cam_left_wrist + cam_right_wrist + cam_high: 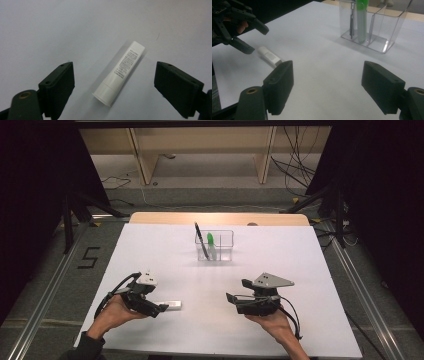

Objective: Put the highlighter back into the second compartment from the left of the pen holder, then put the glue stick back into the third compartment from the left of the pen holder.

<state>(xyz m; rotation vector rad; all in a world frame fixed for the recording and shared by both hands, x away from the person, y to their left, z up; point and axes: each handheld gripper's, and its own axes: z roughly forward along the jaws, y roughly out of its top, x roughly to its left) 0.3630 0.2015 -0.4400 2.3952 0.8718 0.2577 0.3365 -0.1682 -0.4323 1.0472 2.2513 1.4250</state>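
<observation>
A white tube (170,305) (120,72) (269,56) with small print lies flat on the white table sheet (165,255), cap end toward my left gripper. My left gripper (161,309) (113,75) (257,38) is open, one jaw on either side of the tube and neither touching it. At the right front, my right gripper (236,291) (327,72) stands open over bare sheet with nothing between its jaws. Farther back stands a clear divided holder (227,234) (387,30) with a black pen (201,240) (352,17) and a green marker (211,245) (361,20) upright in its left compartment.
The holder's right compartments hold nothing. A wooden table edge (220,218) runs behind the sheet. Tripod legs (70,215) and cables (300,160) lie on the floor beyond, and dark curtains hang at both sides.
</observation>
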